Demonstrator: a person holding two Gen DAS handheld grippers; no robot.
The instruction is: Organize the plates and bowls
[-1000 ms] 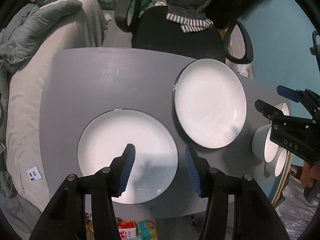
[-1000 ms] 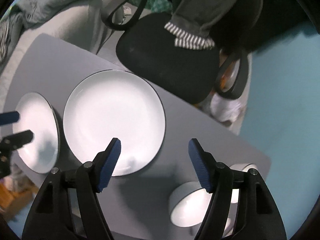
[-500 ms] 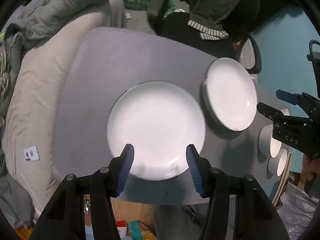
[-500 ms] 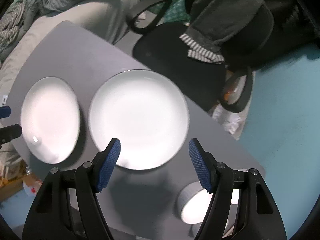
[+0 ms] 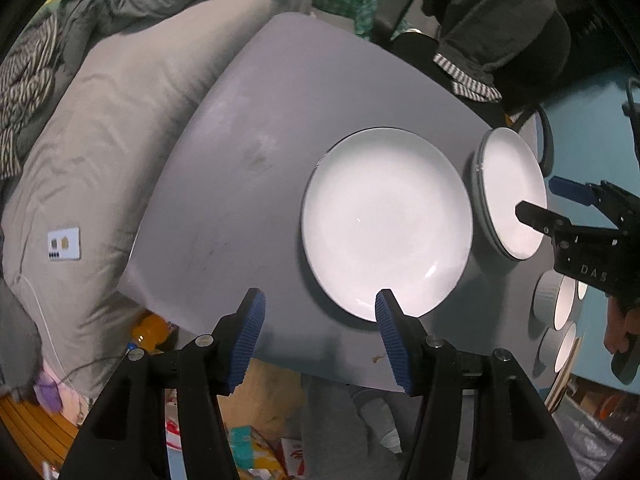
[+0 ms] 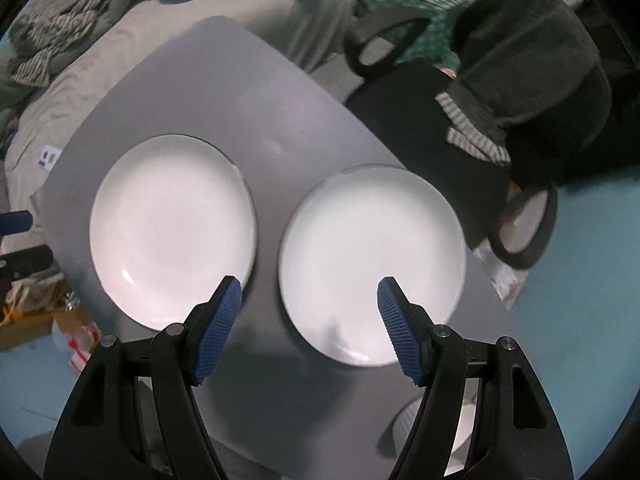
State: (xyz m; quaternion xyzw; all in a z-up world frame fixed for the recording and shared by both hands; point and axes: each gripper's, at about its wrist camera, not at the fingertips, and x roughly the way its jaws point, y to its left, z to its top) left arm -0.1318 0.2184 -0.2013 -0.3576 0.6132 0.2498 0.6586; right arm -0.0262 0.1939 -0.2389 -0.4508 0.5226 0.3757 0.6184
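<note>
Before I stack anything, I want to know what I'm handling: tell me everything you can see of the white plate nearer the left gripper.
The plate is round, white and glossy, ceramic by its look, with a thin dark rim and a shallow well. It lies flat and empty on the grey table, beside a second, similar plate, apart from it. Nothing touches it: the left gripper hangs above its near edge, jaws opening, nothing between them.

The letters "DAS" stand in pale print on the black body of the right gripper, seen at the right edge of the left wrist view, just beside the bowls. No other print is legible.
</note>
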